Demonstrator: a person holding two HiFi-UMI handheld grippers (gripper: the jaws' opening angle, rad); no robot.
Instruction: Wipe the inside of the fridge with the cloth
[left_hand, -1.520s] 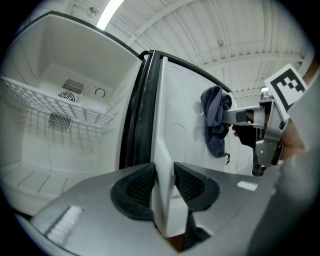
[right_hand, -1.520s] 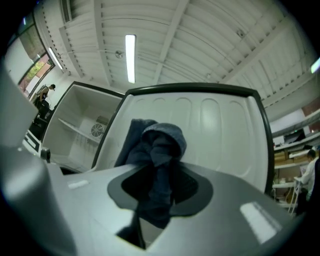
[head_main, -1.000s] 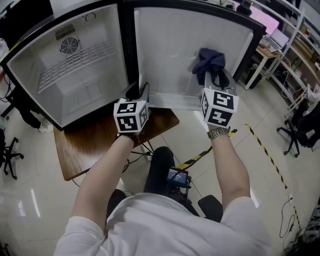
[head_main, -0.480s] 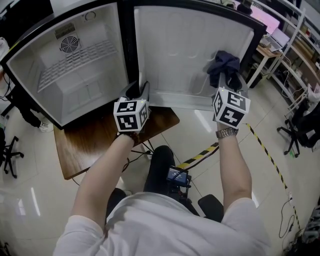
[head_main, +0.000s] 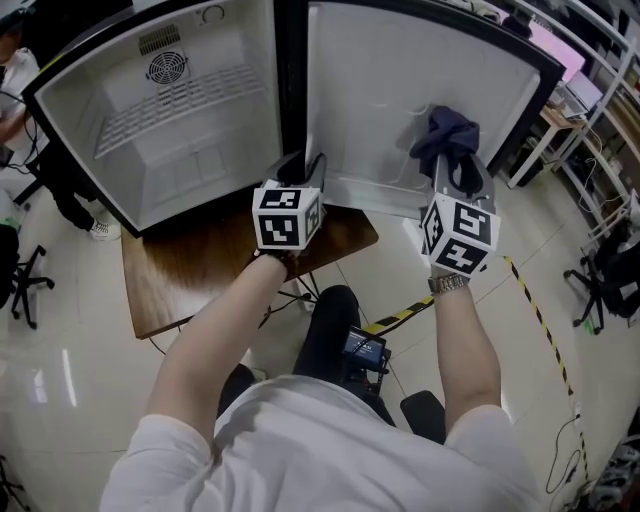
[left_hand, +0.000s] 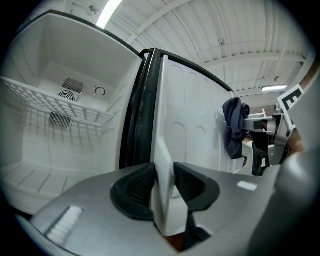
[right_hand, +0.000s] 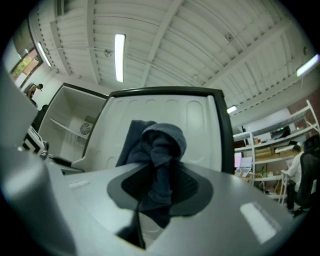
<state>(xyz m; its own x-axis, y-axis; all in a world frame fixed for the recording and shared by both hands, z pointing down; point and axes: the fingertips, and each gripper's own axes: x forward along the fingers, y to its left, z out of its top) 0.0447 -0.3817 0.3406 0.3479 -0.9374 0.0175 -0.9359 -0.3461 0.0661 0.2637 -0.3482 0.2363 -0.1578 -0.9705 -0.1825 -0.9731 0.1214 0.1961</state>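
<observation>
At the inner face of the open fridge door (head_main: 385, 90), the right gripper (right_hand: 159, 187) clenches its fingers on a bunched dark cloth (right_hand: 160, 142). It looks soft, light and floppy, likely best held by its gathered middle. The left gripper (left_hand: 164, 184) clamps its fingers on the door's white ridge (left_hand: 162, 160).

**Colours and patterns: open fridge, cloth, grippers, surroundings**

- Fridge (head_main: 190, 165): white inside, black frame and seal; grey fan grille (head_main: 167, 68) on the back wall.
- Wire shelf (head_main: 170, 105): white.
- Fridge door (head_main: 390, 90): plain white liner, black outer edge.
- Cloth (head_main: 447, 135): dark navy blue, no pattern.
- Left gripper (left_hand: 162, 186) and right gripper (right_hand: 159, 186): grey bodies, black ribbed pads; each cube white with black square markers.
- Table (head_main: 200, 275): brown wood grain.
- Floor (head_main: 60, 400): pale cream, glossy.
- Floor tape (head_main: 535, 310): yellow and black stripes.
- Shirt (head_main: 320, 450): white.
- Trousers (head_main: 325, 325): black.
- Wristwatch (head_main: 450, 283): silvery metal.
</observation>
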